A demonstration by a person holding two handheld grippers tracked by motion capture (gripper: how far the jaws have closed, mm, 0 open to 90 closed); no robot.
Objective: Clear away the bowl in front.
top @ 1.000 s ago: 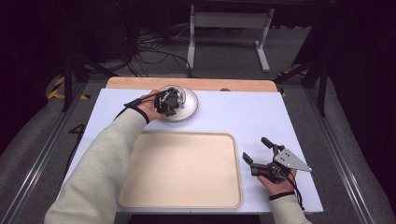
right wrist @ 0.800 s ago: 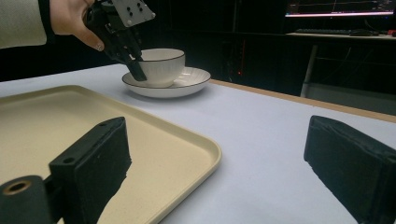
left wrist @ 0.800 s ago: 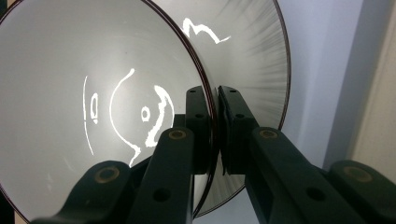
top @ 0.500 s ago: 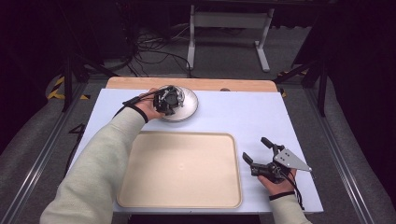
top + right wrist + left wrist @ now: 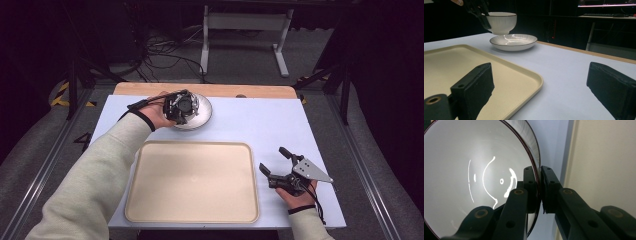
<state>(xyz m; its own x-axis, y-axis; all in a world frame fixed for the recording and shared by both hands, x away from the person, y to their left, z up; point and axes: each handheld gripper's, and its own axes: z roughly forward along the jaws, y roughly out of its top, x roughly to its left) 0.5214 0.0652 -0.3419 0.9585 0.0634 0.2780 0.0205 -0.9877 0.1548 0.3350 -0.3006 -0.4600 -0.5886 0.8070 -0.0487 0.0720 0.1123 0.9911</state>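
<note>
A: Where is your left gripper (image 5: 186, 105) right now?

B: You have it at the far left part of the table (image 5: 250, 125), over the shallow white plate (image 5: 513, 41). Its jaws are clamped on the rim of the white bowl (image 5: 501, 22): in the left gripper view you see one jaw inside the bowl's wall and the other outside it, pressed tight on the dark-edged rim.

A: And the bowl itself, is it resting on anything?

B: No. From the right gripper view you can see the bowl hanging clear above the plate, with a gap of dark background between its foot and the plate's surface. It sits roughly upright, held at its left side.

A: What about the tray?

B: Your beige tray (image 5: 192, 180) lies at the near middle of the table, just this side of the plate and apart from it.

A: And my right gripper?

B: Your right gripper (image 5: 275, 162) rests at the near right of the table, just beside the tray's right edge. Its jaws stand wide apart with nothing between them but bare table.
</note>
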